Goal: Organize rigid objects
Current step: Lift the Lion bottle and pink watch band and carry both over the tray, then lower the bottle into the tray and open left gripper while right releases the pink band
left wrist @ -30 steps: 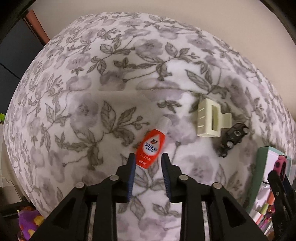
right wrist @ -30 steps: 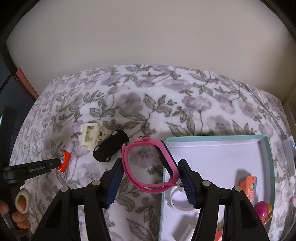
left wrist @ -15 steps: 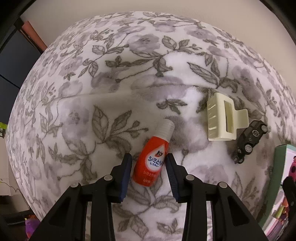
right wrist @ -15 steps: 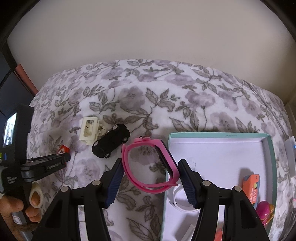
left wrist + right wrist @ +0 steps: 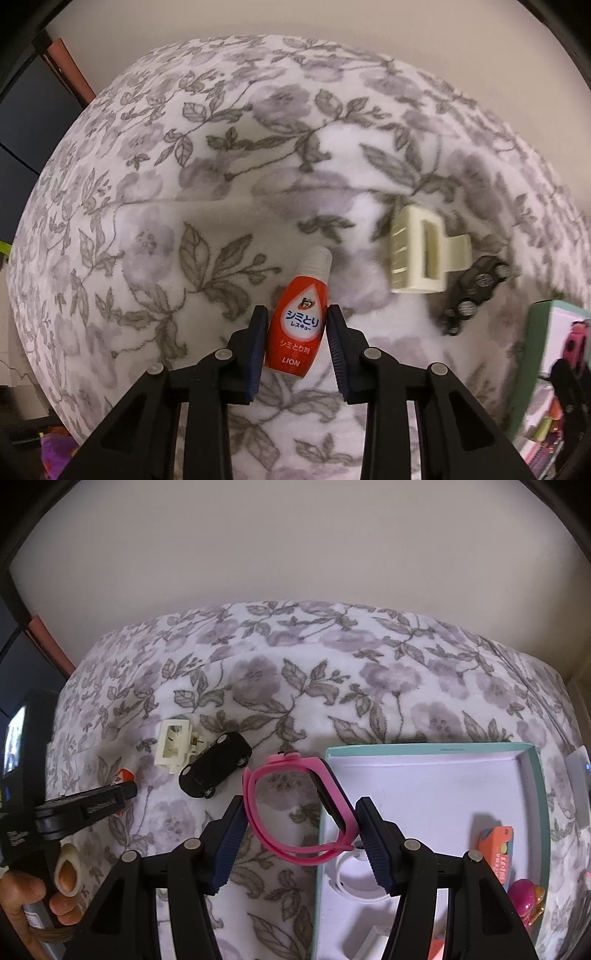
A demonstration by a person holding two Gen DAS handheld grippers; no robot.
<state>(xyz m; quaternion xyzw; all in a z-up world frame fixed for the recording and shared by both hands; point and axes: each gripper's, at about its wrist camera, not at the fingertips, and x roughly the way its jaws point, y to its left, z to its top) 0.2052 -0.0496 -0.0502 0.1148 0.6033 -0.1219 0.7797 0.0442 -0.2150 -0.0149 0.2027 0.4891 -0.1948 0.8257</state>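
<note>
A small red bottle (image 5: 300, 320) with a white cap lies on the floral blanket (image 5: 207, 177). My left gripper (image 5: 295, 334) has its fingers on both sides of the bottle's body, touching or nearly so. My right gripper (image 5: 301, 829) holds a pink wristband (image 5: 295, 805) between its fingers, above the left edge of a teal-rimmed white box (image 5: 424, 748). A cream hair claw (image 5: 419, 254) and a black toy car (image 5: 471, 291) lie to the right of the bottle; both also show in the right wrist view, the claw (image 5: 173, 746) and the car (image 5: 214, 770).
The box holds an orange item (image 5: 496, 851), a pink toy (image 5: 524, 895) and a white ring (image 5: 354, 878). A wall stands behind the bed. The blanket drops off at the left beside dark furniture (image 5: 22, 122). The left gripper (image 5: 85, 806) shows in the right wrist view.
My left gripper moved forward over the bottle until its fingers flank the body. My right gripper with the wristband stayed almost still.
</note>
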